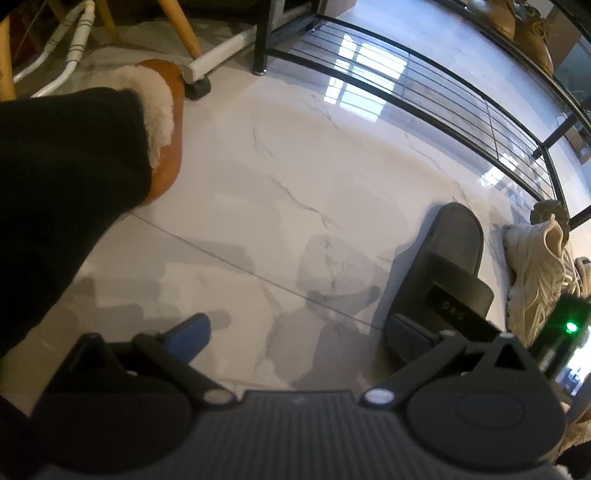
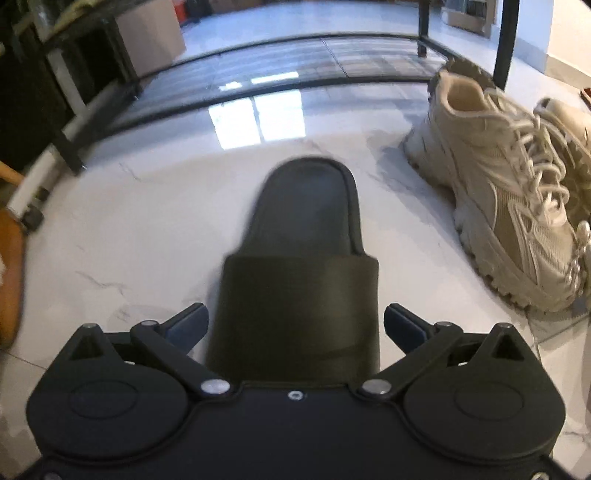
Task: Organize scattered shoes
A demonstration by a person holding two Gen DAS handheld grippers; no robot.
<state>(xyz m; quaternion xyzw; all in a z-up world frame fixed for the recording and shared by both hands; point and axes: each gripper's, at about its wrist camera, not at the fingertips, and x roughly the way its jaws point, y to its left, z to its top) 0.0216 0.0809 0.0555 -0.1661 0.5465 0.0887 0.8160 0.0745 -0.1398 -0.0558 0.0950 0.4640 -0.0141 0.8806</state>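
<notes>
A black slide sandal (image 2: pixel 306 221) lies flat on the marble floor, its heel pointing toward the shoe rack. My right gripper (image 2: pixel 297 325) is open and straddles the slide's strap, one blue-padded finger (image 2: pixel 188 325) on each side, close to the strap's edges. In the left wrist view the same slide (image 1: pixel 439 258) lies at the right. My left gripper (image 1: pixel 299 332) hangs open over bare floor just left of it, holding nothing. A beige chunky sneaker (image 2: pixel 498 192) stands right of the slide, also visible as the sneaker (image 1: pixel 535 266).
A low black wire shoe rack (image 1: pixel 406 85) stands beyond the slide; brown boots (image 1: pixel 524 33) sit on its upper shelf. A second beige sneaker (image 2: pixel 569 140) is behind the first. A person's black trouser leg (image 1: pixel 66 184) and brown fur-lined slipper (image 1: pixel 166 122) stand at left.
</notes>
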